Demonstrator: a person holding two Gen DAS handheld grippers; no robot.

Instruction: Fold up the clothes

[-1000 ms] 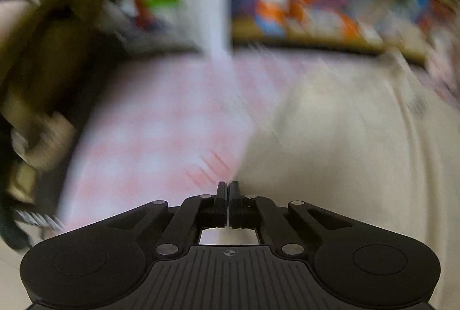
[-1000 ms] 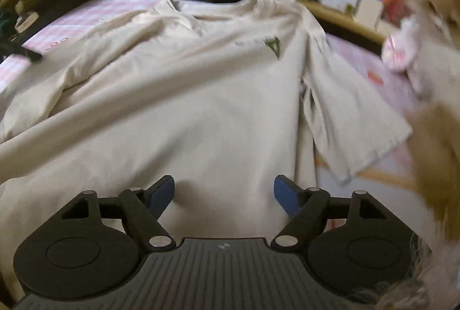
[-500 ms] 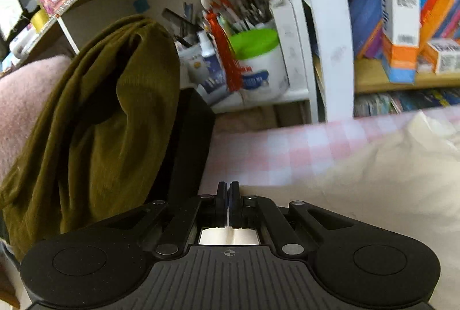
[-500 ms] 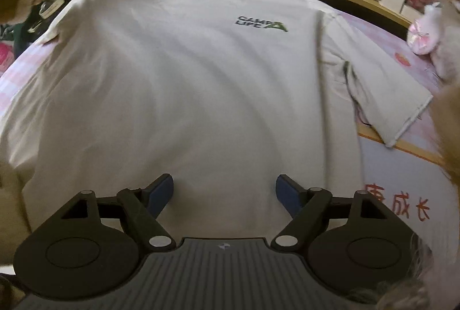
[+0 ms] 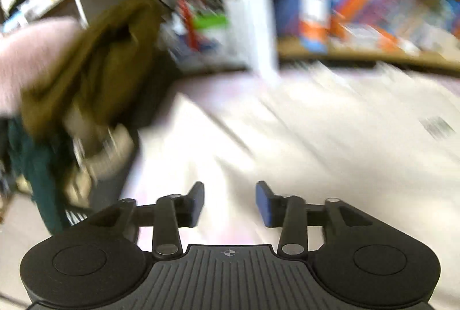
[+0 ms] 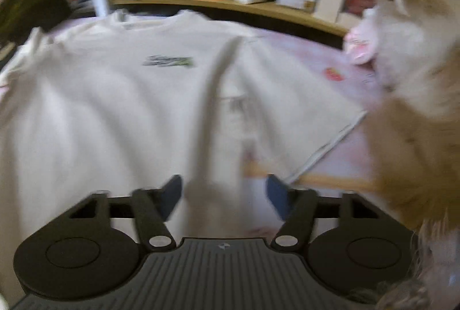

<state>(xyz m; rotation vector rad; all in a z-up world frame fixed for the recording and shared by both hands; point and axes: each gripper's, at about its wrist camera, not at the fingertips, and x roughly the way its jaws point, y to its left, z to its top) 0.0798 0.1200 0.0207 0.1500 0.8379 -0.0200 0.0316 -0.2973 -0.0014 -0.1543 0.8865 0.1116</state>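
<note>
A cream T-shirt [image 6: 115, 114] with a small dark chest print [image 6: 168, 61] lies spread front-up on a pink checked bedcover [image 6: 339, 74]. Its right sleeve [image 6: 302, 120] lies flat, with a long crease running down beside it. My right gripper [image 6: 224, 193] is open and empty, hovering over the shirt's lower right part. In the blurred left wrist view the shirt [image 5: 330, 143] fills the right side. My left gripper [image 5: 230, 202] is open and empty above the shirt's left edge.
An olive garment [image 5: 95, 65] hangs over a pile at the left of the bed. A bookshelf [image 6: 230, 2] full of books and boxes runs along the far edge. A fluffy tan plush toy [image 6: 417, 80] stands at the right, next to the sleeve.
My left gripper has opened and let go of the shirt, and has pulled back from the shelf. The shirt went from rumpled to flat. My right gripper has shifted right.
</note>
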